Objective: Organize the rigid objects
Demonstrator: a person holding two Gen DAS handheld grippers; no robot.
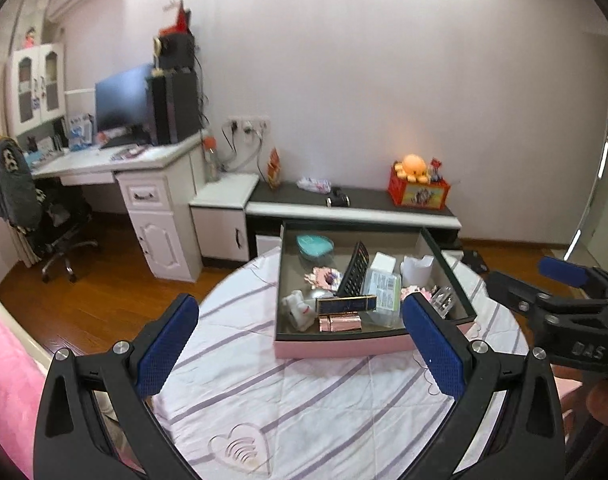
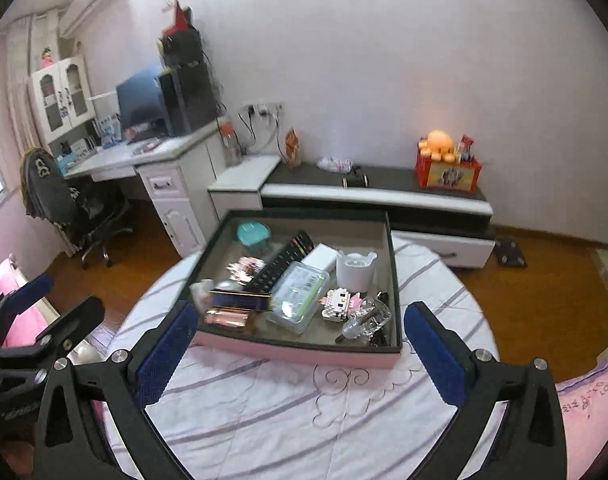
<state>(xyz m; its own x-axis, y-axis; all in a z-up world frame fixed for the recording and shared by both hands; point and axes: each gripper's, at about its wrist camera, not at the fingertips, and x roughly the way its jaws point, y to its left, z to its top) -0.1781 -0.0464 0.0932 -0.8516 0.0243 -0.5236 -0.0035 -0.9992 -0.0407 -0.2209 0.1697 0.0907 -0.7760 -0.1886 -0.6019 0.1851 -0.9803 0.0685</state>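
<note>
Sitting on the far half of a round bench (image 2: 264, 420) draped in a striped white cloth, a pink-sided tray (image 2: 304, 350) with a dark rim holds a jumble of rigid objects. Inside it, a black remote (image 2: 280, 266) leans diagonally across the middle, a teal lidded container (image 2: 253, 233) lies in the far left corner, and a white cup (image 2: 355, 270) stands toward the far right. A clear plastic case (image 2: 298, 296) with a green label lies at the centre, beside a dark gold-edged box (image 2: 240, 300) and a rose-gold tube (image 2: 228, 316) along the near wall. A pink-and-white block figure (image 2: 340, 301) and a clear glass bottle (image 2: 366, 318) sit in the near right corner.

Both tools hover over the bench's near edge, short of the tray. The left hand-held gripper (image 1: 300, 344) has its blue pads spread wide with nothing between them; the right hand-held gripper (image 2: 300, 350) is likewise spread wide and empty.
</note>
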